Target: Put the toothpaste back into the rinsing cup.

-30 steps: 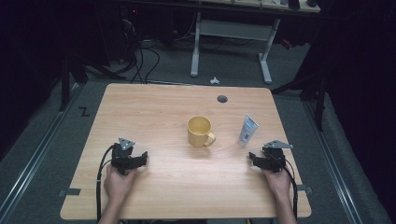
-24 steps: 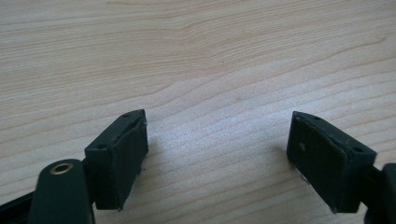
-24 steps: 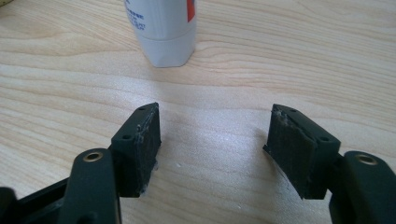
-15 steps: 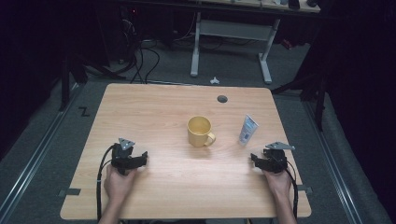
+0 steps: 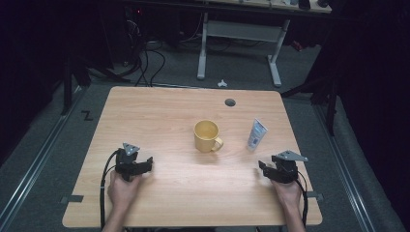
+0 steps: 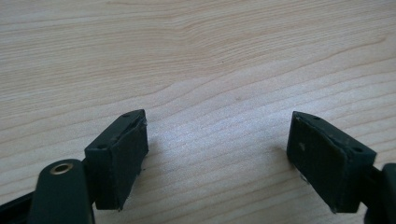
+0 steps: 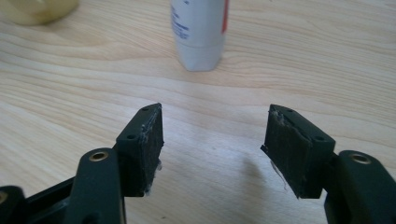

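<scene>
A yellow mug (image 5: 207, 136) stands upright near the middle of the wooden table (image 5: 159, 111), its handle pointing to the near right. To its right a white tube (image 5: 256, 134) lies flat. My left gripper (image 5: 149, 163) rests at the near left with its jaws wide apart over bare wood (image 6: 217, 154). My right gripper (image 5: 262, 169) sits at the near right and faces the tube (image 7: 198, 32), a short way off. The mug's base (image 7: 39, 9) is at that view's top left. The right jaws (image 7: 212, 149) have just been closing a little and stand open with nothing between them.
A round cable hole (image 5: 230, 102) sits near the table's far edge. Beyond the table, a white desk frame (image 5: 237, 34) and cables (image 5: 145, 58) lie on the dark floor. Bare wood stretches between both grippers and around the mug.
The right gripper has crept very slightly toward the near edge. The left hand, the mug and the tube have stayed where they were.
</scene>
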The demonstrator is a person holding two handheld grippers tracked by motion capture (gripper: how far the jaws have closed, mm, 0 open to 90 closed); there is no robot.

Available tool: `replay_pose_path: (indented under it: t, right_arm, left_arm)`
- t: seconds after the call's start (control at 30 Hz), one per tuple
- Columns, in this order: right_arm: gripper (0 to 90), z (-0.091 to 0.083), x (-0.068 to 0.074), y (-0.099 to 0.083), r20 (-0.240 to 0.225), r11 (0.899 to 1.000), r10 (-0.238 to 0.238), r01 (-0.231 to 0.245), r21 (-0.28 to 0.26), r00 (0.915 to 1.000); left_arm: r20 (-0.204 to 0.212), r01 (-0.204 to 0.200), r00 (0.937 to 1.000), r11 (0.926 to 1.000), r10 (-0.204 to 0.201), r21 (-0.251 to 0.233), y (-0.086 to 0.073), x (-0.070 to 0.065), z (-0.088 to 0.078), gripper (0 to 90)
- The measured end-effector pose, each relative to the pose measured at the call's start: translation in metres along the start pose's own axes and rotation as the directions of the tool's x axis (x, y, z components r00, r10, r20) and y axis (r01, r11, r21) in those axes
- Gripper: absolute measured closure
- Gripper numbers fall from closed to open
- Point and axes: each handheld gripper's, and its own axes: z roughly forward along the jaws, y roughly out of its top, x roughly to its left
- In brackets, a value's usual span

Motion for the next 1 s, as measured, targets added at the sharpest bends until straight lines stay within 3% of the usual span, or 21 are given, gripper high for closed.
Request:
replay_pose_path:
  t: [0.2,0.47,0.77,1.0]
  right_arm:
    - [41.4,-0.006,0.007,-0.001,-0.017,0.999,0.005,-0.005,-0.040,0.9999]
    - [49.3,-0.007,0.015,0.001,-0.031,0.999,0.003,-0.004,-0.049,0.9995]
    - [48.8,-0.004,0.024,0.011,-0.016,0.998,-0.003,0.002,-0.066,0.9999]
    - [47.9,-0.002,0.024,0.020,-0.008,0.997,0.021,-0.021,-0.077,0.9998]
  left_arm:
    - [0.000,0.000,1.0000,1.0000,0.000,0.000,0.000,0.000,0.000,21.0]
    - [0.000,0.001,1.0000,1.0000,-0.001,0.000,0.000,0.000,0.000,21.0]
    - [0.001,-0.001,1.0000,1.0000,0.001,0.000,0.000,0.000,0.000,21.0]
    - [0.001,-0.001,1.0000,1.0000,0.001,0.000,0.000,0.000,0.000,21.0]
